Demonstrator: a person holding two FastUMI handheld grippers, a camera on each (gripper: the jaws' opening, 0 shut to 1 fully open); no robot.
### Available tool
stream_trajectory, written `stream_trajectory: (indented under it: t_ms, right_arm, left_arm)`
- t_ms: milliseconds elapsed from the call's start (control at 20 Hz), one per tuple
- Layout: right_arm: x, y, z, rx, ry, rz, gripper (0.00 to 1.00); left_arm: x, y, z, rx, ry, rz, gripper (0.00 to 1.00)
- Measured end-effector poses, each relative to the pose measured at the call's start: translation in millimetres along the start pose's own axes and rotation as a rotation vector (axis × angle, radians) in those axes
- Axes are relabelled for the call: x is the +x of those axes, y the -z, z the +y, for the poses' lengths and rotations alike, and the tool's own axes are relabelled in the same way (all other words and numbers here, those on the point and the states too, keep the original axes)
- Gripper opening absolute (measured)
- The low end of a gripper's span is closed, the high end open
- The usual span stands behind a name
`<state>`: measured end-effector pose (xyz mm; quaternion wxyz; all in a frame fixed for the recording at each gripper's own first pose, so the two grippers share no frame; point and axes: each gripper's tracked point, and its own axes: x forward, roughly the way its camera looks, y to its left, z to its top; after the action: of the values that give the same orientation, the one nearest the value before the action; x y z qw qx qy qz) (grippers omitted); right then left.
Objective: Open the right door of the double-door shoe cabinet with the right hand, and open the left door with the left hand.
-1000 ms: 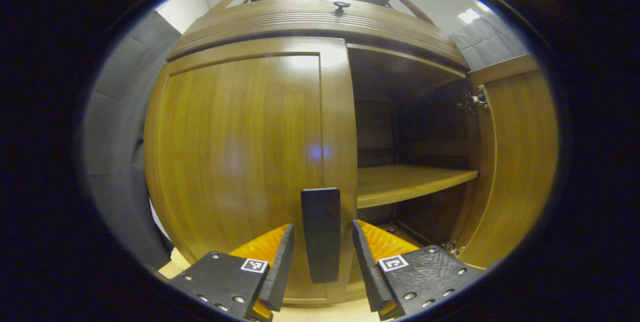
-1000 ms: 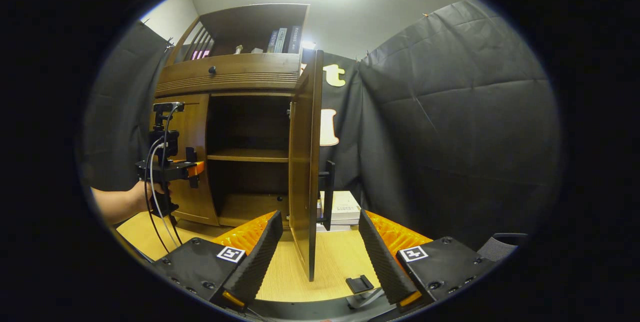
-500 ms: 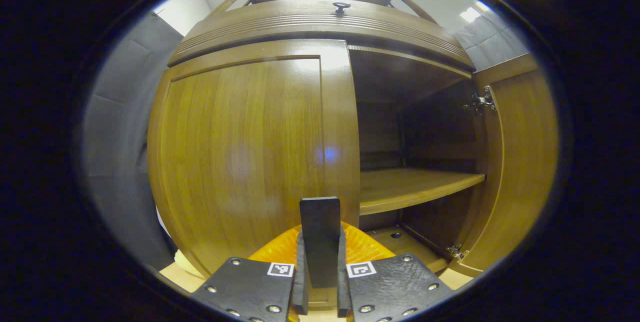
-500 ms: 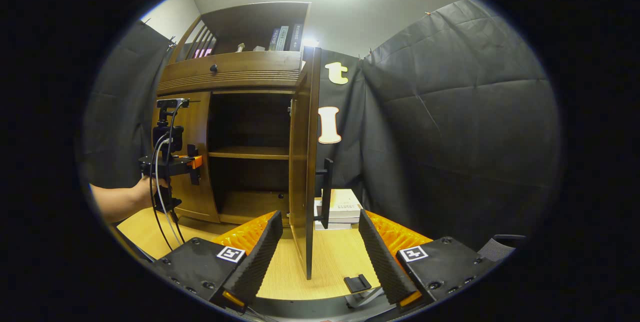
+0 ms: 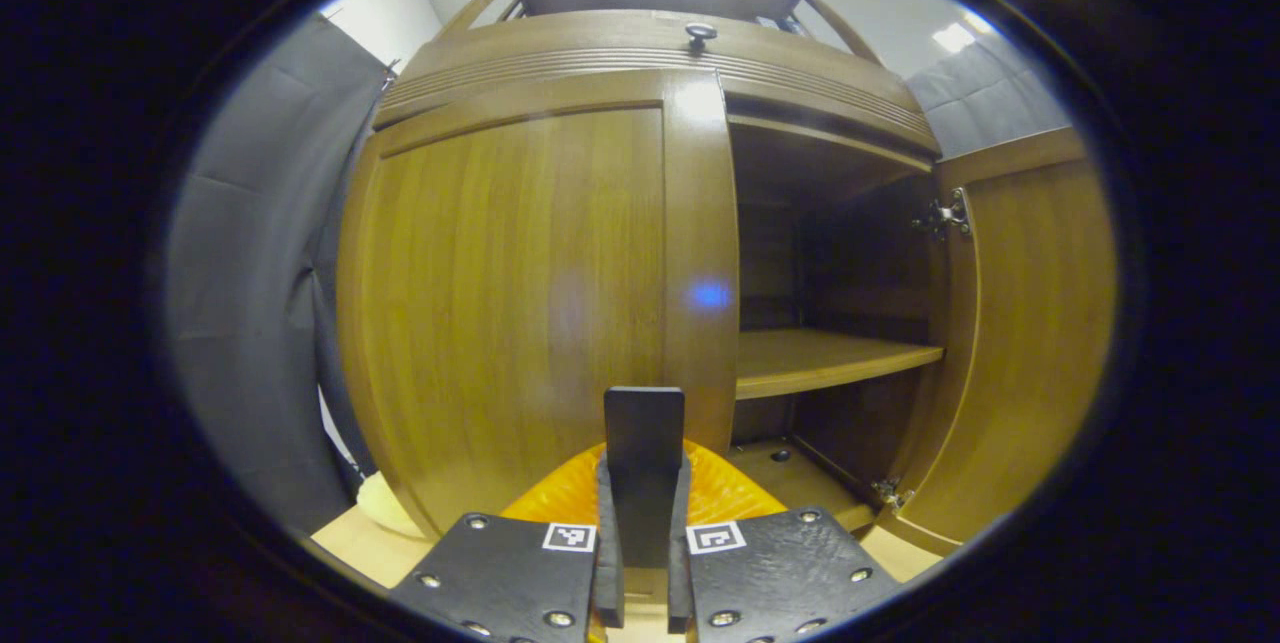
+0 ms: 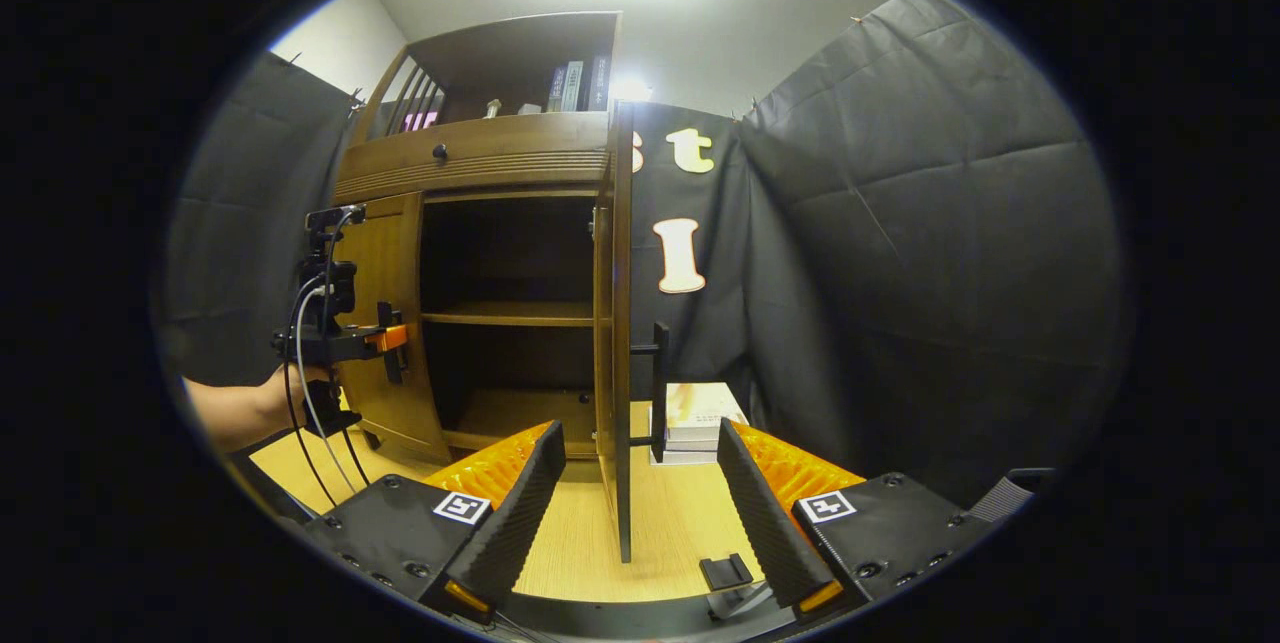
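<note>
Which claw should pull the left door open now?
Left. The left claw is shut on the left door's handle, and that door looks closed. The right claw is open, back from the open right door.

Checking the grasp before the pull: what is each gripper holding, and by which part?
The left gripper is shut on the left door's handle, on its lower part. The right gripper is open, holding nothing.
</note>
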<state>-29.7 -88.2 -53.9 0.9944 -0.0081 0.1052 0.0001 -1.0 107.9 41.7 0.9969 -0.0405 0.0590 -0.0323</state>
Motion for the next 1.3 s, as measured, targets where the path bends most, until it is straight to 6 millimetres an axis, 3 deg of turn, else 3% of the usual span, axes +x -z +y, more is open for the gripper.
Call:
stream_trajectory:
  t_ms: [500, 650, 800, 1050, 1150, 1250, 1300]
  right_arm:
    - [-2.2, 9.3, -4.3, 0.030, -0.147, 0.005, 0.93]
    - [-4.5, 12.2, -0.3, 0.025, -0.194, 0.008, 0.99]
    - [-3.4, 13.1, 6.9, 0.014, -0.223, 0.013, 0.93]
    - [-2.9, 4.8, 36.2, 0.012, -0.251, -0.003, 0.96]
    - [-2.8, 2.7, 50.9, 0.008, -0.243, -0.003, 0.92]
    - [-8.8, -3.9, 74.0, 0.015, -0.263, -0.021, 0.96]
    - [-9.5, -3.7, 83.4, 0.002, -0.264, -0.023, 0.92]
  left_arm:
    - [3.1, 3.9, 9.3, 0.003, -0.111, 0.030, 0.18]
    - [0.2, -2.5, 12.7, -0.003, -0.155, 0.029, 0.19]
    - [-1.6, -5.2, 13.0, 0.009, -0.192, 0.029, 0.18]
    - [-3.0, -10.3, 10.7, 0.017, -0.168, 0.021, 0.19]
    - [-4.1, -11.7, 9.5, 0.011, -0.132, 0.016, 0.18]
    - [-5.6, -16.7, 7.0, 0.022, -0.105, 0.012, 0.17]
    - [-5.3, -17.4, 6.1, 0.026, -0.096, 0.015, 0.18]
